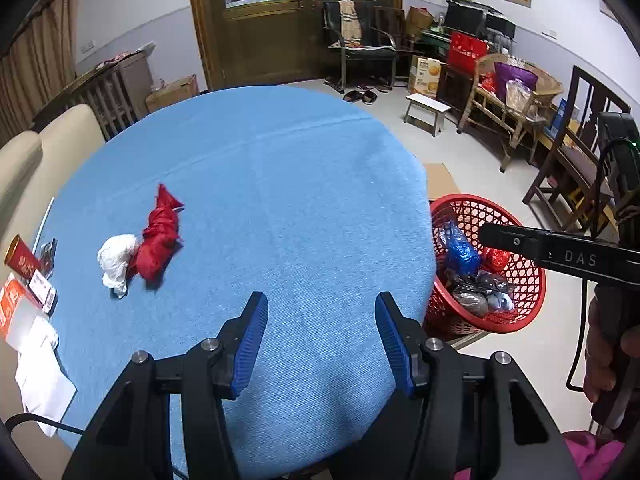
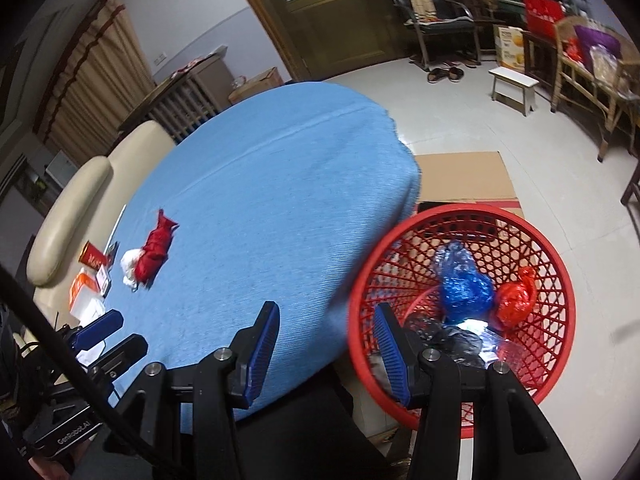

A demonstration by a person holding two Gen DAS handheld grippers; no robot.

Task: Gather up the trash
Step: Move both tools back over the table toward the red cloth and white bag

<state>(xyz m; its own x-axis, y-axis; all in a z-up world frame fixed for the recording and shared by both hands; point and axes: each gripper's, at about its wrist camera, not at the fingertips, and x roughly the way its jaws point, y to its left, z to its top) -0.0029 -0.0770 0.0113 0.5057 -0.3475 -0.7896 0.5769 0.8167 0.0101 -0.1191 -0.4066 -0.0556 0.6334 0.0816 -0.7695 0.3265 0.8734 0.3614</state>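
Trash [image 2: 460, 340] half-hidden behind right gripper [image 2: 326, 344]

Round table, blue cloth [image 1: 280, 184]: red bag [image 1: 160, 236] touching white wad [image 1: 116, 258]; boxes [image 1: 16, 304] at left edge.

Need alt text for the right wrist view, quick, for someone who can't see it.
The open, empty right hand-held gripper hangs over the edge of a blue-clothed table, beside a red basket on the floor holding blue, red and dark bags. A red bag and white wad lie together on the table's far left.
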